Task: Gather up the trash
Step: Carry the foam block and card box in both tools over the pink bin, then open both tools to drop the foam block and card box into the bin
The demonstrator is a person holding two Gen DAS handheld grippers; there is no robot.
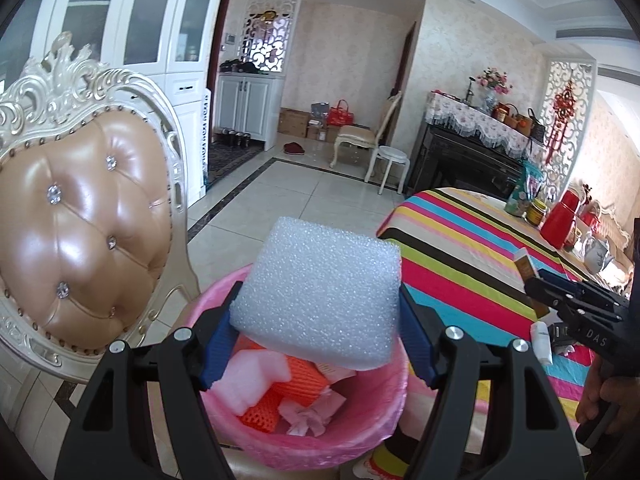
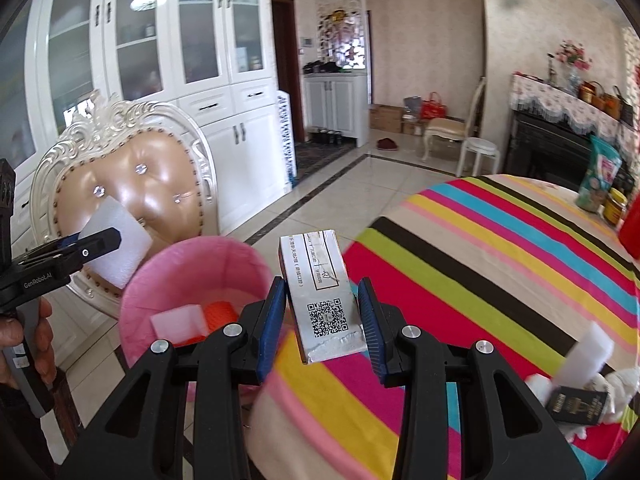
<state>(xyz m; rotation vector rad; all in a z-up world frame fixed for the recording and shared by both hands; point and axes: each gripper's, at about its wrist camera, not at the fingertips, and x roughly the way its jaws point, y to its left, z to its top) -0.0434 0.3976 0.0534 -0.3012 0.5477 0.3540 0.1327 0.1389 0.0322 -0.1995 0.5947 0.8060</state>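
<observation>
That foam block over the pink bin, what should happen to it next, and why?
Probably the left gripper should open and drop the foam block. It already hangs above the pink bin, which holds other scraps. The right gripper, holding a small box, looks short of the bin, so it likely follows.

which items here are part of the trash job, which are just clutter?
Job:
- foam block, in left claw
- small box, in right claw
- pink-lined bin

Just lying about:
- padded chair
- red flask
- jar
- dark booklet
</observation>
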